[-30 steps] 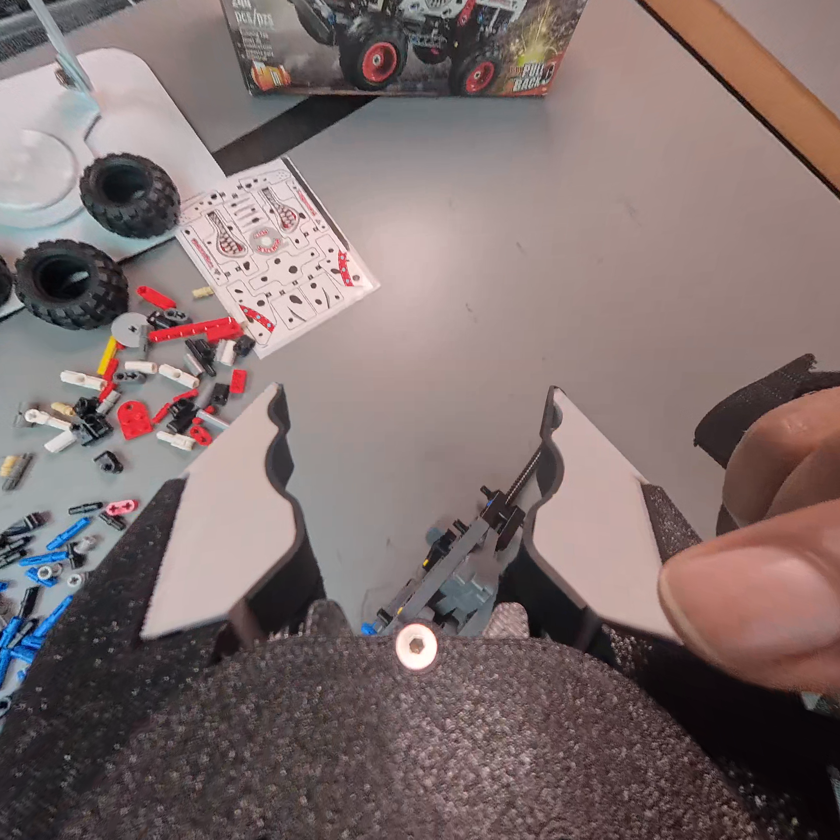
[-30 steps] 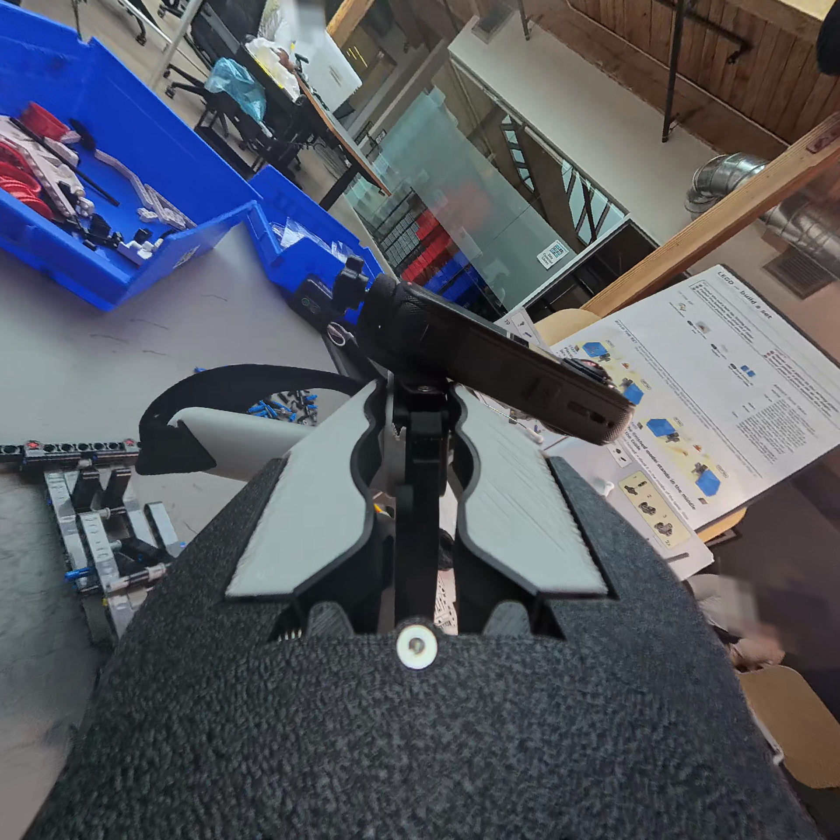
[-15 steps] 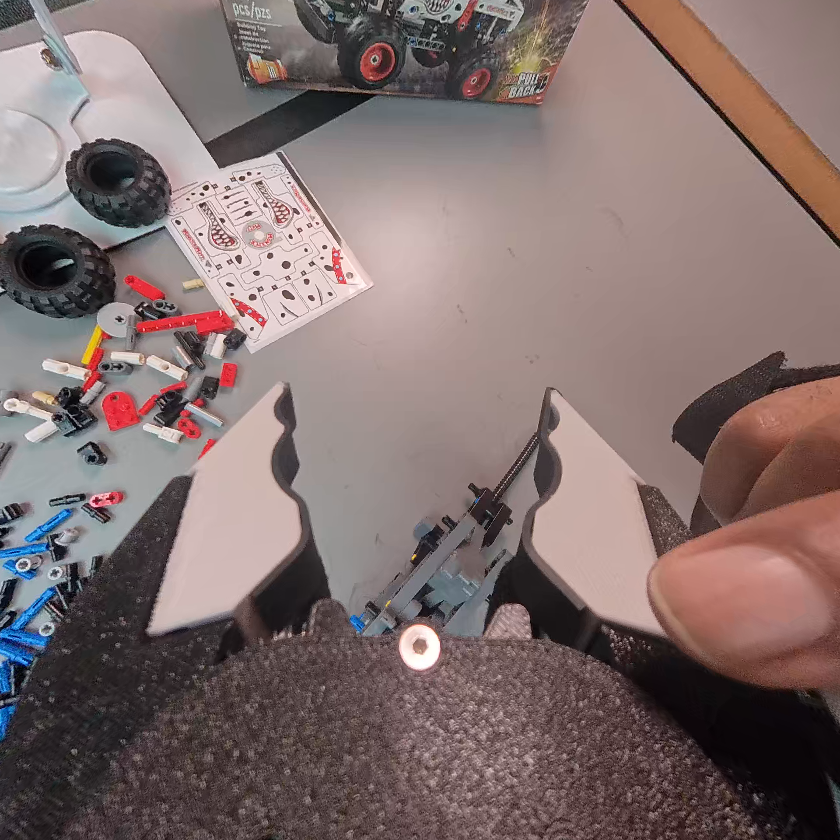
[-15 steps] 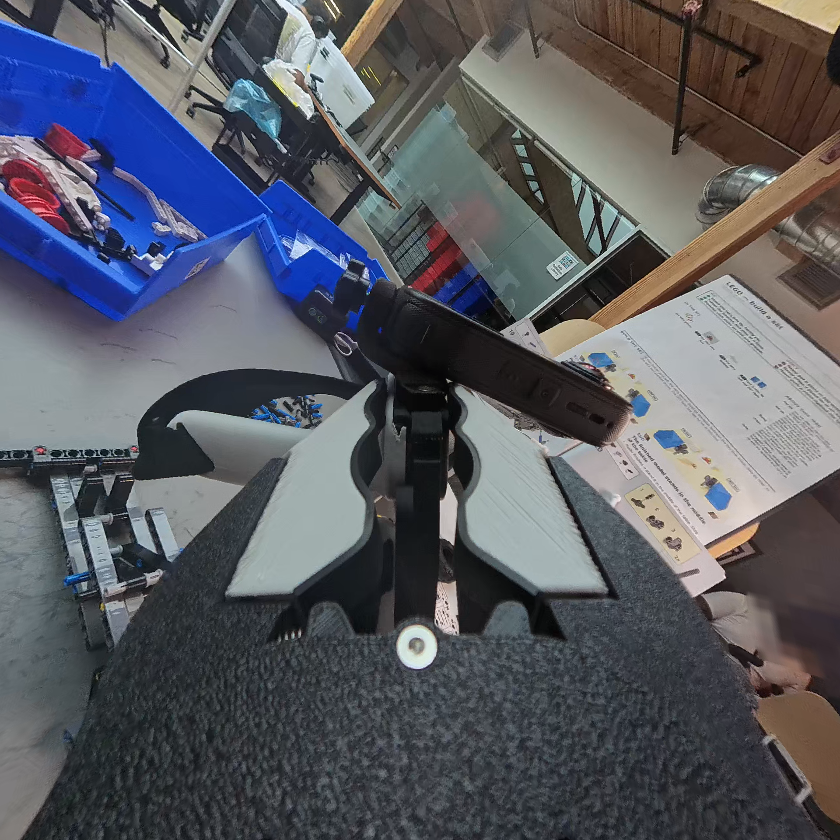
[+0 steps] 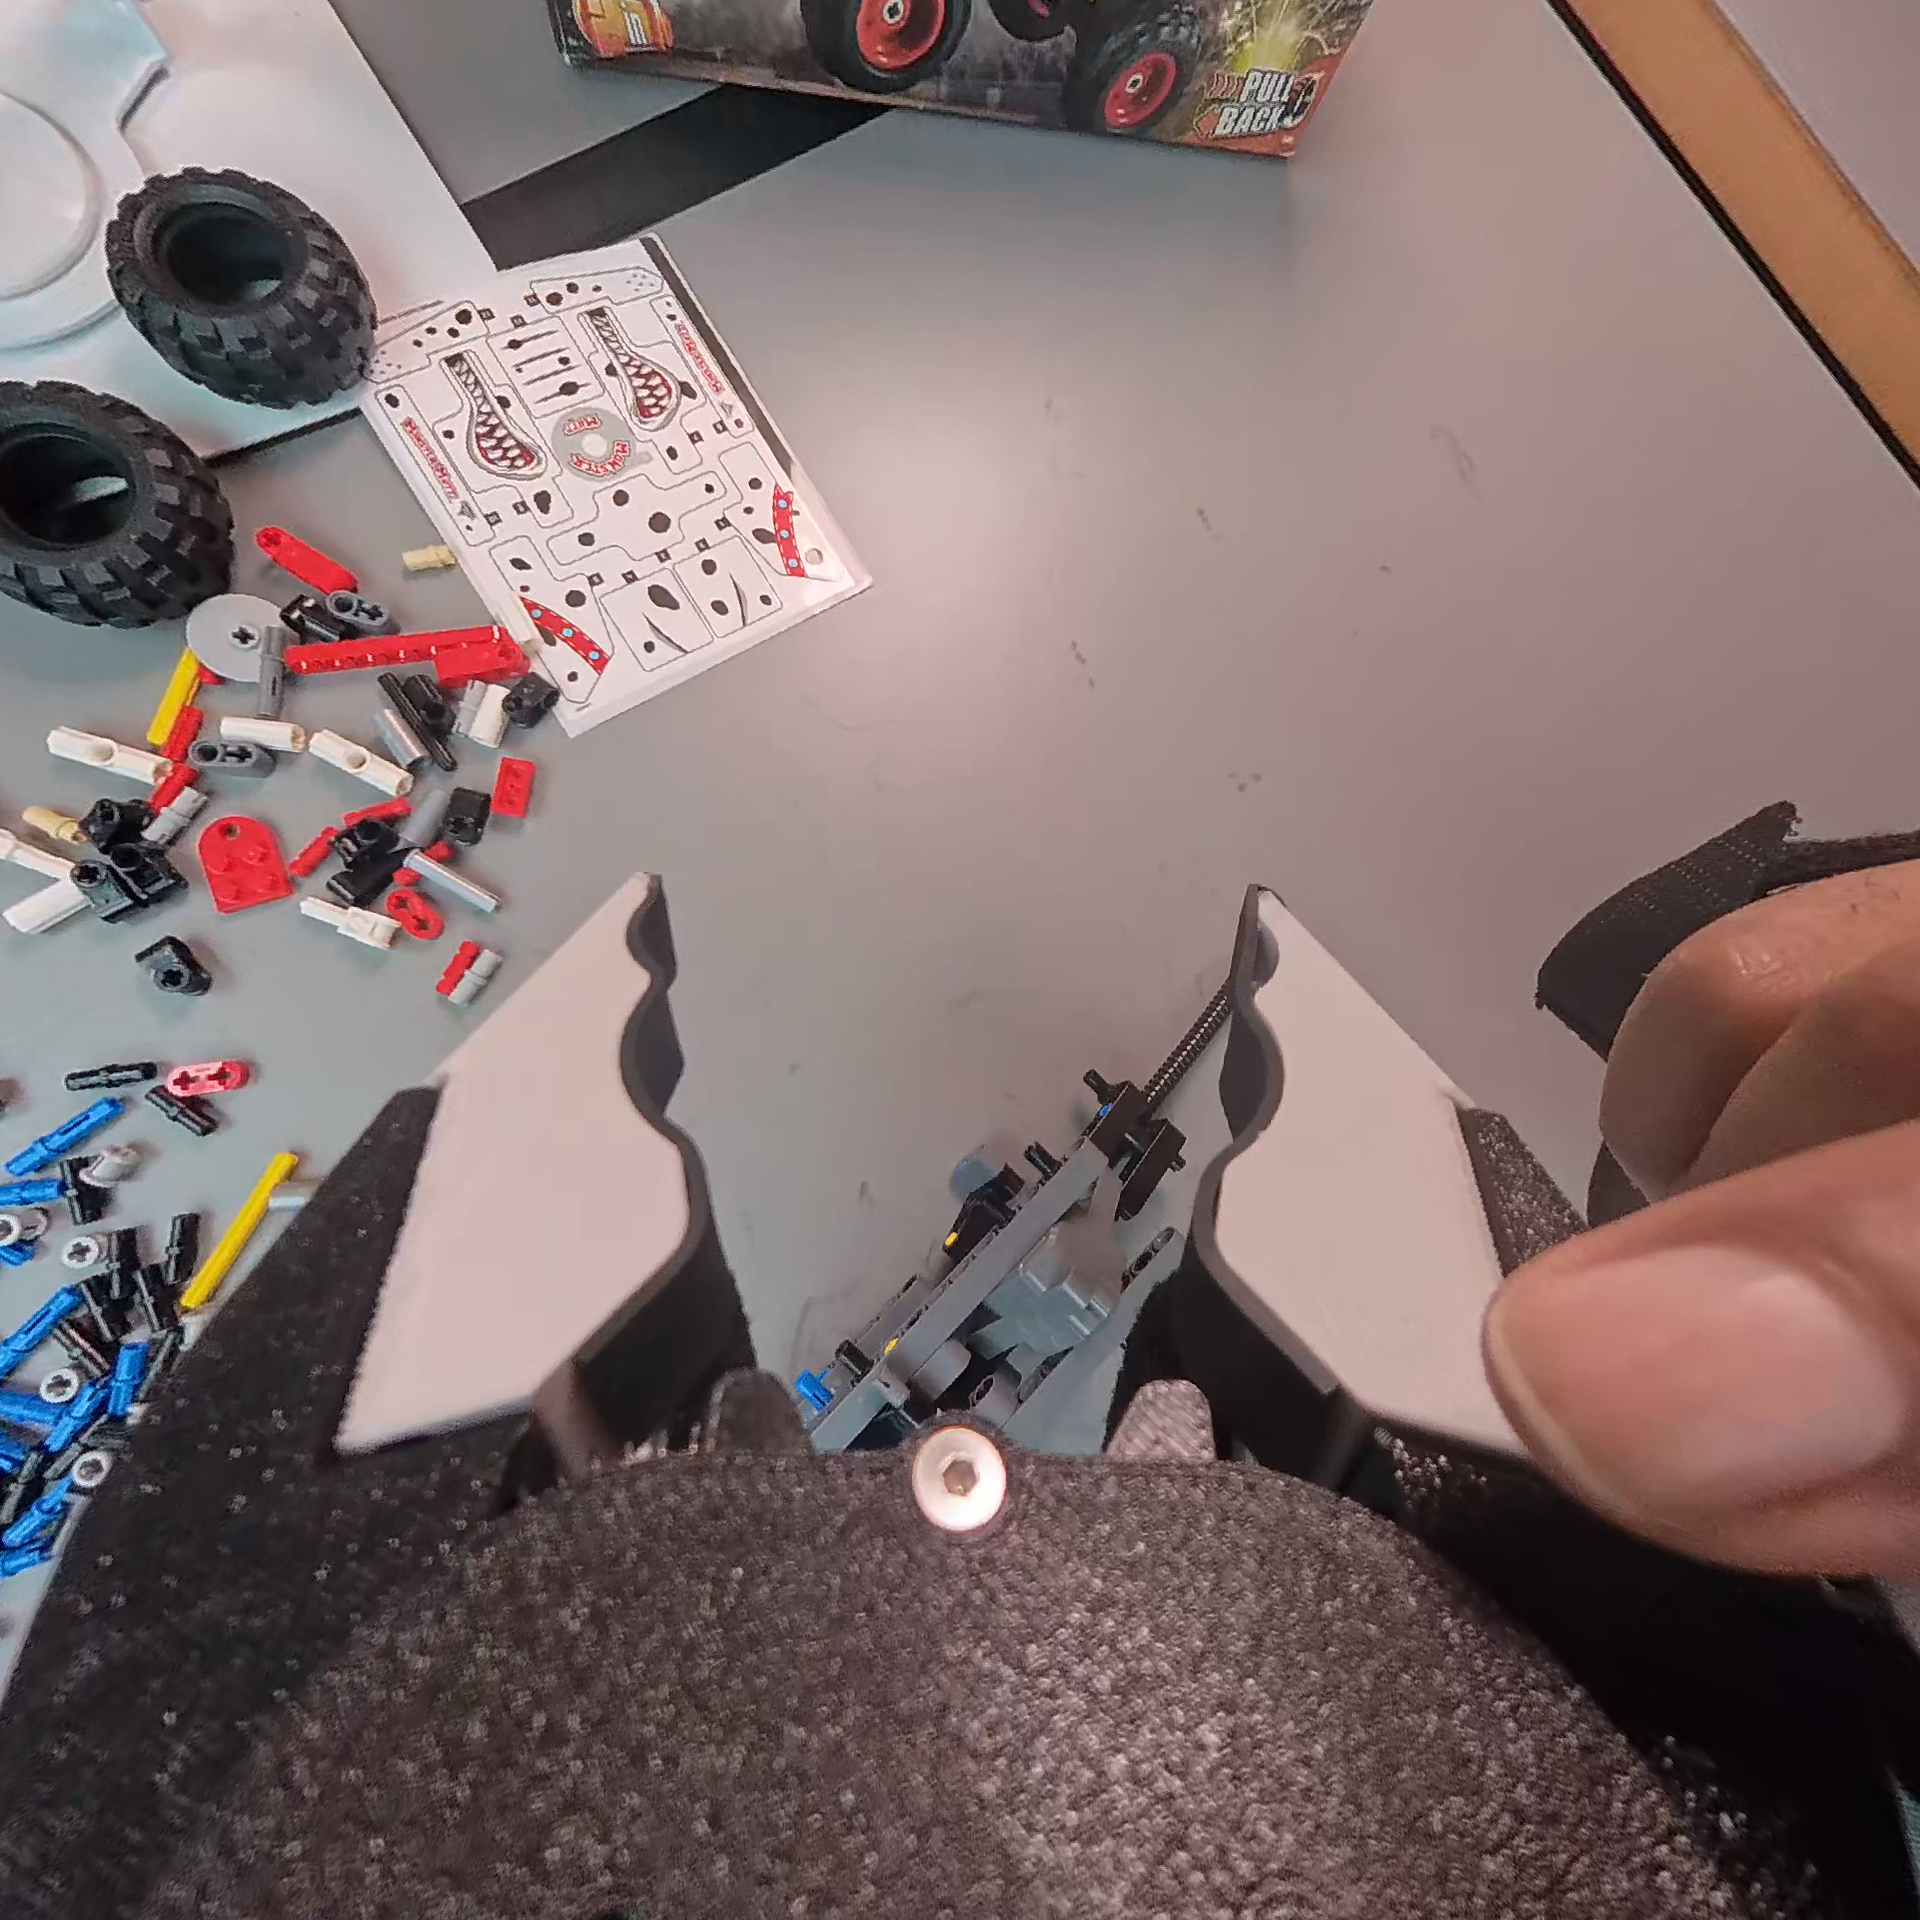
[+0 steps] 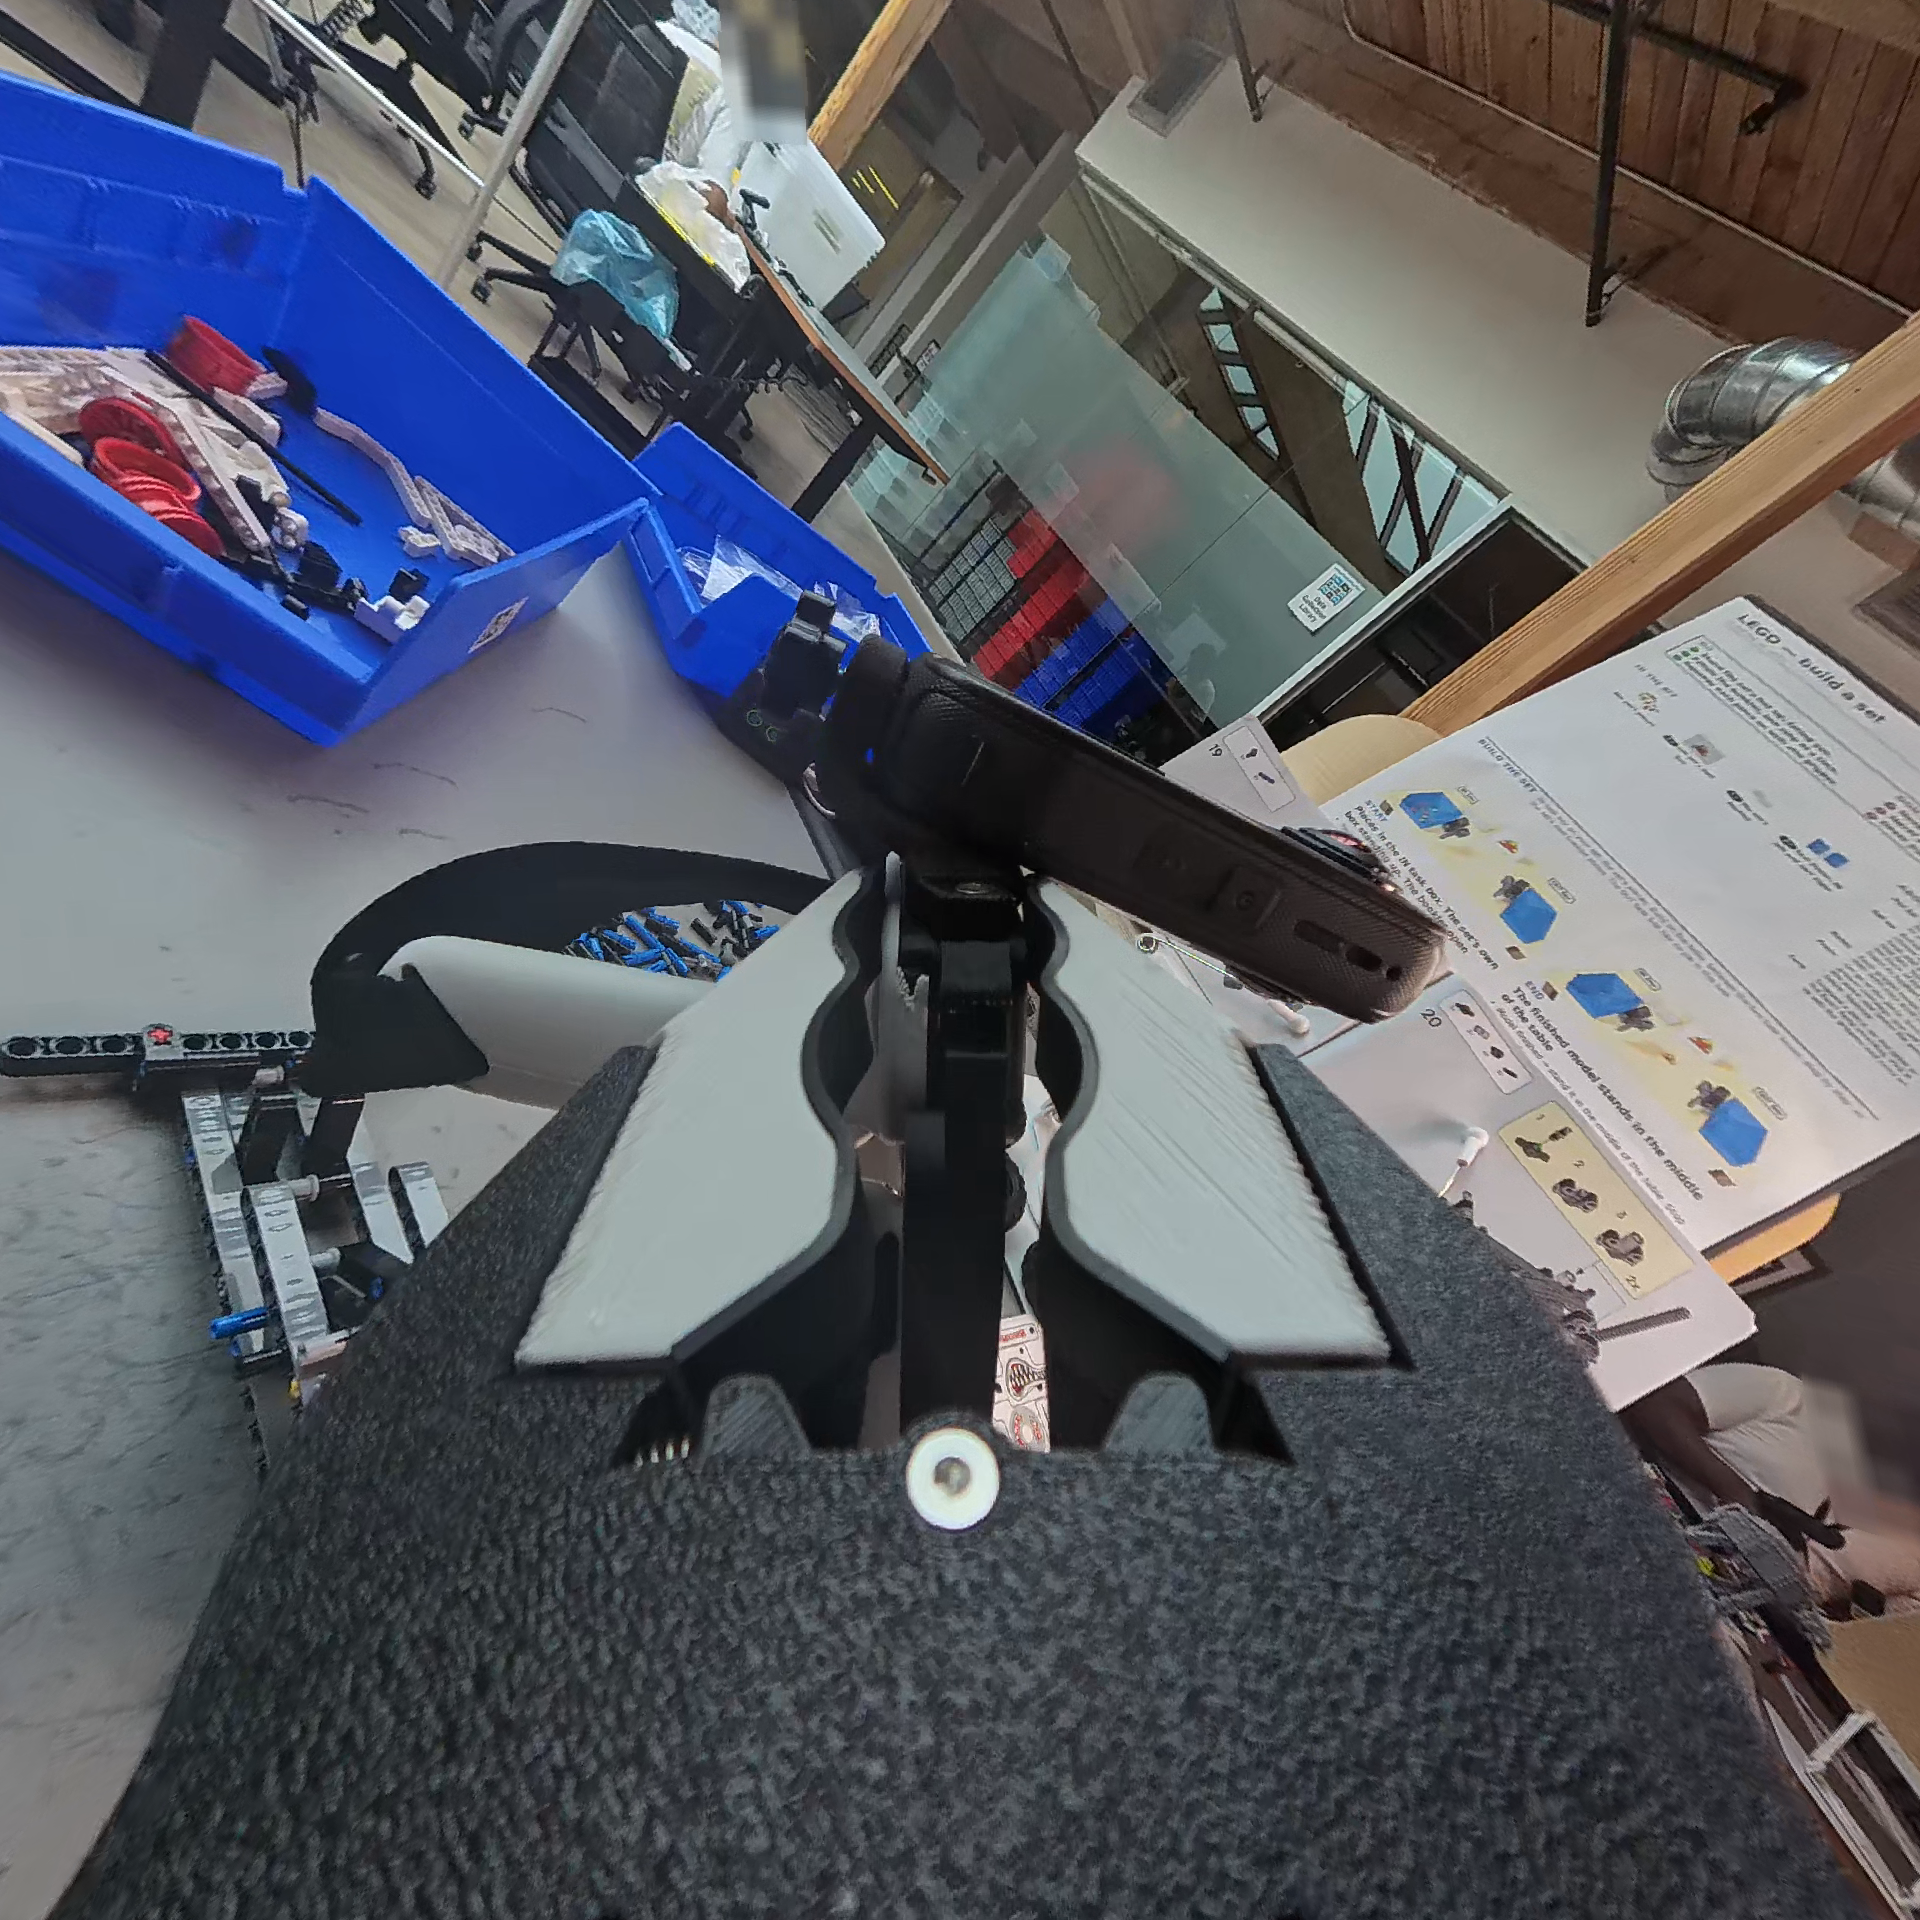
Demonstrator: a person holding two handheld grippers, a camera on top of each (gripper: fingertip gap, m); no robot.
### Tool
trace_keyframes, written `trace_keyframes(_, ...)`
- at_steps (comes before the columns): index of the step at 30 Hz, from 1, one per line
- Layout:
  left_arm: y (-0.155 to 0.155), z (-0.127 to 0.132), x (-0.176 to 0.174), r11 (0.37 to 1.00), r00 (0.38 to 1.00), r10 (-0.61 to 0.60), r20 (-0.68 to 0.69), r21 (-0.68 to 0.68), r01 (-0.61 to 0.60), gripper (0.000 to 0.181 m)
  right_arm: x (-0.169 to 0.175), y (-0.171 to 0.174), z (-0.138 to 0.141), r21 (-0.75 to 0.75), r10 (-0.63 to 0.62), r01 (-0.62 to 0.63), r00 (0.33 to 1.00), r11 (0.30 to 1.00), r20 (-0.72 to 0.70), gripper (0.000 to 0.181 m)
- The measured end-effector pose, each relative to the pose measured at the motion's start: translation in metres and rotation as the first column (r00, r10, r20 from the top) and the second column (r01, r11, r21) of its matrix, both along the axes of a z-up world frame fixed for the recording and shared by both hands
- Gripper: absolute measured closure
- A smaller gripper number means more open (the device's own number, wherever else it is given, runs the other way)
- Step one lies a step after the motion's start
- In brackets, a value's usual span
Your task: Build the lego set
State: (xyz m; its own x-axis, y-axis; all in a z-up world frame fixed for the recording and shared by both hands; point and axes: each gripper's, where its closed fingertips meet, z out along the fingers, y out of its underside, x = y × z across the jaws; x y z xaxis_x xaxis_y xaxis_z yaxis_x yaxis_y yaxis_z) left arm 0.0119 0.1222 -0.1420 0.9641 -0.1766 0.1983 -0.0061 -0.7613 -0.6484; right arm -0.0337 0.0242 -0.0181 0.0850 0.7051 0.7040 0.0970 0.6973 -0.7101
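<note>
My left gripper (image 5: 951,888) is open and empty, low over the grey table. A part-built grey and black lego chassis (image 5: 1039,1247) lies between the bases of its fingers, with a black ridged rod (image 5: 1195,1029) against the right finger. The chassis also shows in the right wrist view (image 6: 281,1195). My right gripper (image 6: 951,883) is shut on the black camera mount (image 6: 966,1039) of the left gripper, under its black camera (image 6: 1143,831). The left gripper's white handle (image 6: 540,997) has no hand in its strap. A thumb (image 5: 1714,1382) is close at the right.
Loose lego pieces (image 5: 343,790), blue pins (image 5: 62,1340), two black tyres (image 5: 239,291), a sticker sheet (image 5: 613,468) and the set's box (image 5: 935,52) lie to the left and far side. A blue bin (image 6: 416,416) with parts and an instruction sheet (image 6: 1662,883) stand beyond. About 15 cm separates my left fingertips from my right. Between my left fingertips and the black ridged rod (image 5: 1195,1029) there is roughly 12 cm.
Both grippers drift together a little: the tyres, sticker sheet and box slide up in the left wrist view. The jaws of both grippers stay as they were.
</note>
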Motion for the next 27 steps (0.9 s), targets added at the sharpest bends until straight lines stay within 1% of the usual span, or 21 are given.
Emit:
trace_keyframes(7,0.002,-0.004,0.003,1.0,1.0,-0.004,0.013,0.001,0.004,0.074,0.001,0.002,-0.004,0.002,-0.006,0.006,1.0,1.0,0.012,0.156)
trace_keyframes(12,0.007,-0.004,0.011,1.0,1.0,-0.025,0.019,-0.003,0.025,0.074,0.006,0.009,-0.004,-0.008,-0.023,0.023,1.0,1.0,0.013,0.156)
trace_keyframes(17,0.012,-0.007,0.008,0.999,0.999,-0.033,0.019,-0.02,0.034,0.074,0.003,0.016,-0.006,-0.023,-0.032,0.032,0.999,0.999,0.015,0.155)
trace_keyframes(22,0.009,-0.01,0.003,1.0,1.0,-0.017,0.025,-0.004,0.017,0.074,-0.001,0.009,-0.011,-0.006,-0.012,0.013,1.0,1.0,0.02,0.155)
trace_keyframes(27,-0.003,-0.017,-0.007,1.0,0.999,0.022,0.026,0.012,-0.022,0.074,-0.008,-0.007,-0.02,0.012,0.025,-0.025,0.999,1.0,0.021,0.156)
